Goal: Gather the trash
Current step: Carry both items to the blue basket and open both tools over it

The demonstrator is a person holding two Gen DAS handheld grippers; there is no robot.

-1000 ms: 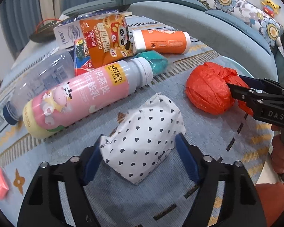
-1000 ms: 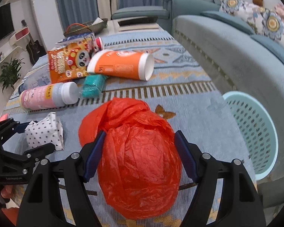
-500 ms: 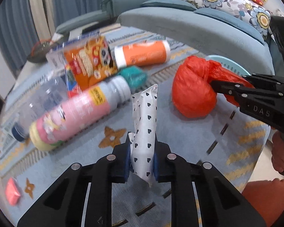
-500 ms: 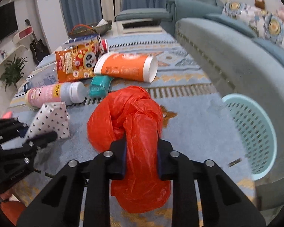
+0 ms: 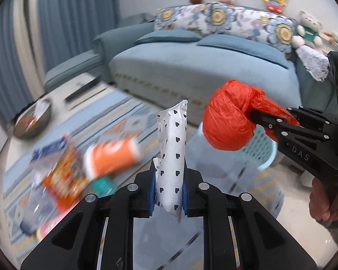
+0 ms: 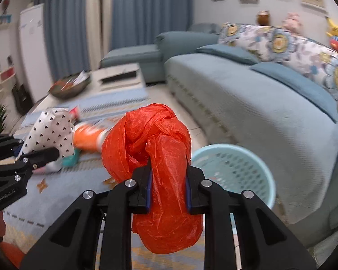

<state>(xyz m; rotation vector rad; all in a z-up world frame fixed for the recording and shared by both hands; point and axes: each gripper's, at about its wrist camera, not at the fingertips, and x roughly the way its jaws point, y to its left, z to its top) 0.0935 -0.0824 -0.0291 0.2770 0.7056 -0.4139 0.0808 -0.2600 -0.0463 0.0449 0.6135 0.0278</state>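
- My left gripper [image 5: 168, 194] is clamped on the heart-print wrapper [image 5: 172, 155]; the blue pads pinch its lower part and the rest stands upright above the jaws, clear of the rug.
- My right gripper [image 6: 167, 187] is closed tight on the red bag [image 6: 160, 164]. The knotted bulk bulges above the pads and a loose lobe hangs below them.
- Both pieces are in the air, so I judge the pick-up is done and this is the carry to the basket [image 6: 234, 157].
- The basket sits on the floor against the sofa [image 6: 259, 112], just ahead and to the right of the red bag in the right wrist view. In the left wrist view it shows behind and below the bag.
- Next I expect to bring the right gripper over the basket's mouth and part the jaws only once the whole bag is above the opening. The bag is wide and light and could catch the rim or drift.
- The wrapper should follow. The left gripper has further to travel, and the two tools are close, so I should keep them from knocking.
- More trash lies on the rug [image 5: 133, 112]: an orange tube [image 5: 111, 155], a snack packet [image 5: 65, 175] and some blurred bottles. The task is in its early part.
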